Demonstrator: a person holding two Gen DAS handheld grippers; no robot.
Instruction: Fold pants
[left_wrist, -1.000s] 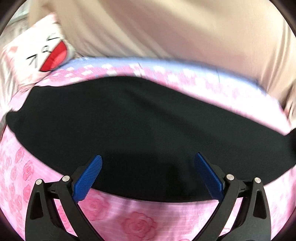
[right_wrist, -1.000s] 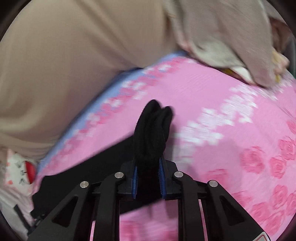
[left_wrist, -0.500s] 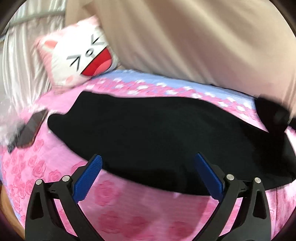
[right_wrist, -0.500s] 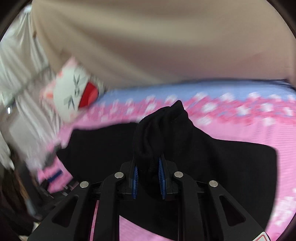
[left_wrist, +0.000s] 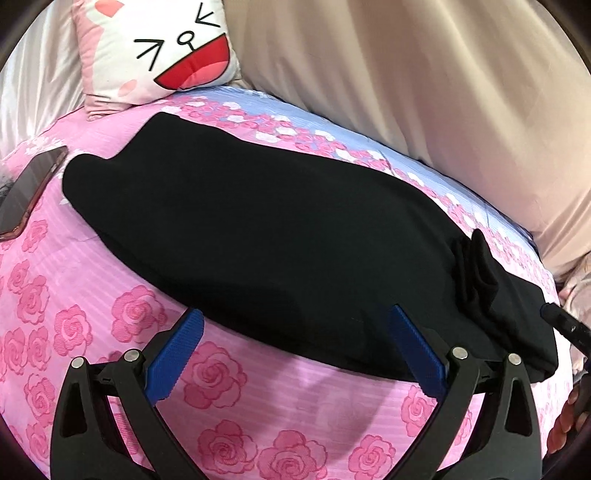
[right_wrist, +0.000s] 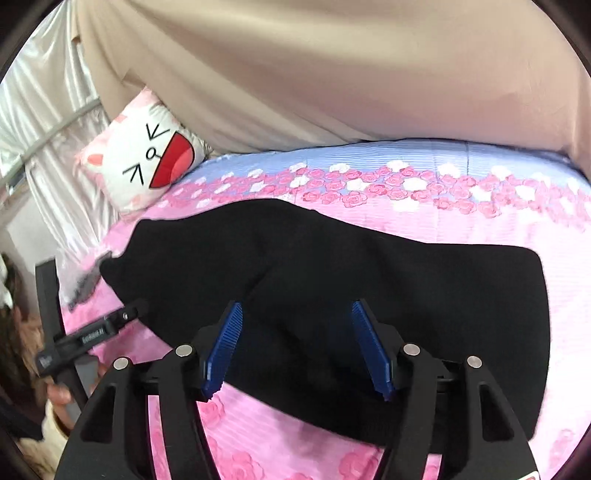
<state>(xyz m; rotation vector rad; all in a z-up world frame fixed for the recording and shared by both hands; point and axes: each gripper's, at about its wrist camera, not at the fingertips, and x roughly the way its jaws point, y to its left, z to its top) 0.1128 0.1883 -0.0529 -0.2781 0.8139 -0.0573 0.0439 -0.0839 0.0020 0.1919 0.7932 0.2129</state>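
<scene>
Having released the pants (right_wrist: 406, 295), right hand-held gripper (right_wrist: 295, 347) gapes.

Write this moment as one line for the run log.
pants: flat on bed, one end folded over | left gripper: open, empty | right gripper: open, empty, above pants

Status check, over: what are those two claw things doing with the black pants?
Left gripper open, empty. Right gripper open, empty. Black pants flat on bedsheet. Phone beside them, clear.
</scene>
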